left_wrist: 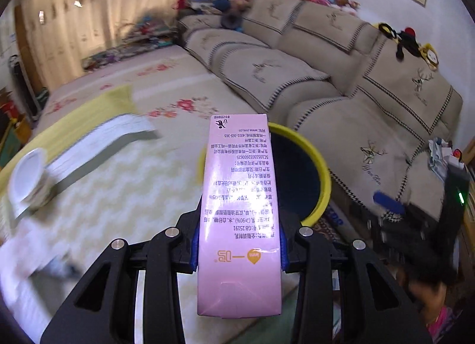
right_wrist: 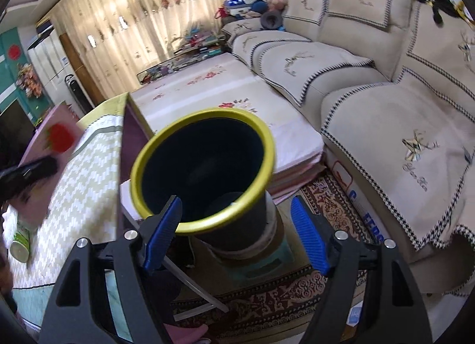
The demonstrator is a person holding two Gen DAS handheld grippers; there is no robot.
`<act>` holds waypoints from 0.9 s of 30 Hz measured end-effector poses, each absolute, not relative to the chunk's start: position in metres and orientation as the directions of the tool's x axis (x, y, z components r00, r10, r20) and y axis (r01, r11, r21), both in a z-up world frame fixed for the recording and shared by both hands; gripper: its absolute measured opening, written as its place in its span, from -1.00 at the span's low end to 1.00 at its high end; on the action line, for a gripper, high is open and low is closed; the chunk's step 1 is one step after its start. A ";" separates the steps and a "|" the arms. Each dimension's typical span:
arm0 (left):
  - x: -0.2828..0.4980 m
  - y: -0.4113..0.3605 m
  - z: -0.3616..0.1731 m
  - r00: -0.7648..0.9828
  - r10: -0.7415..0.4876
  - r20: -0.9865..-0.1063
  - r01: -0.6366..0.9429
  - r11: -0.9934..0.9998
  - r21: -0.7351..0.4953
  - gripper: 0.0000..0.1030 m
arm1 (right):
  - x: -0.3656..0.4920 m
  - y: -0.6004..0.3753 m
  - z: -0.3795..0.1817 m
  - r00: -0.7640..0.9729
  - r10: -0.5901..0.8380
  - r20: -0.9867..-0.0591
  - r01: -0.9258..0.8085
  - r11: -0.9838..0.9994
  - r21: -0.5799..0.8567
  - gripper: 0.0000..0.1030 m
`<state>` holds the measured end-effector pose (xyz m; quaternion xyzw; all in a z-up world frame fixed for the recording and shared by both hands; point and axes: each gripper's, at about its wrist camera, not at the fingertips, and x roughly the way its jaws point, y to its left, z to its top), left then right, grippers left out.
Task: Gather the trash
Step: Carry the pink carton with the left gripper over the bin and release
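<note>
My left gripper (left_wrist: 239,244) is shut on a tall pink milk carton (left_wrist: 240,195), its blue pads pressing both sides. The carton points at a dark bin with a yellow rim (left_wrist: 325,177) just beyond it. In the right wrist view the same bin (right_wrist: 207,111) stands close below, tilted toward the camera, its inside dark. My right gripper (right_wrist: 237,235) is open at the bin's near rim, with one pad over the rim edge and nothing gripped. The pink carton (right_wrist: 53,148), with a strawberry on it, shows blurred at the left of that view.
A table with a zigzag cloth (left_wrist: 118,195) carries a paper cup (left_wrist: 26,177) and a green cup (right_wrist: 20,243). The bin rests on a stool (right_wrist: 261,263) on a patterned carpet. A beige sofa (right_wrist: 386,106) fills the right, a low floral-covered platform (right_wrist: 237,112) lies behind.
</note>
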<state>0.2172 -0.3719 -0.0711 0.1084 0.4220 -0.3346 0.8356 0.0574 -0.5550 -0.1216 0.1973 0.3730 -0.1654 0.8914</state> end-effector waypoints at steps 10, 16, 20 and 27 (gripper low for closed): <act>0.277 -0.485 -0.133 0.351 -0.408 -0.843 0.668 0.739 -0.080 -0.15 | 0.051 -0.580 -0.135 0.631 -0.162 -0.759 0.500 0.833 0.237 0.40; 0.277 -0.467 -0.129 0.351 -0.428 -0.833 0.643 0.757 -0.118 0.03 | 0.057 -0.573 -0.137 0.633 -0.145 -0.761 0.484 0.841 0.242 0.40; 0.248 -0.417 -0.088 0.448 -0.460 -0.767 0.631 0.770 -0.093 0.38 | 0.064 -0.562 -0.136 0.642 -0.121 -0.757 0.454 0.855 0.249 0.40; 0.186 -0.302 -0.027 0.617 -0.457 -0.640 0.562 0.826 -0.049 0.86 | 0.077 -0.531 -0.126 0.668 -0.081 -0.740 0.381 0.891 0.246 0.40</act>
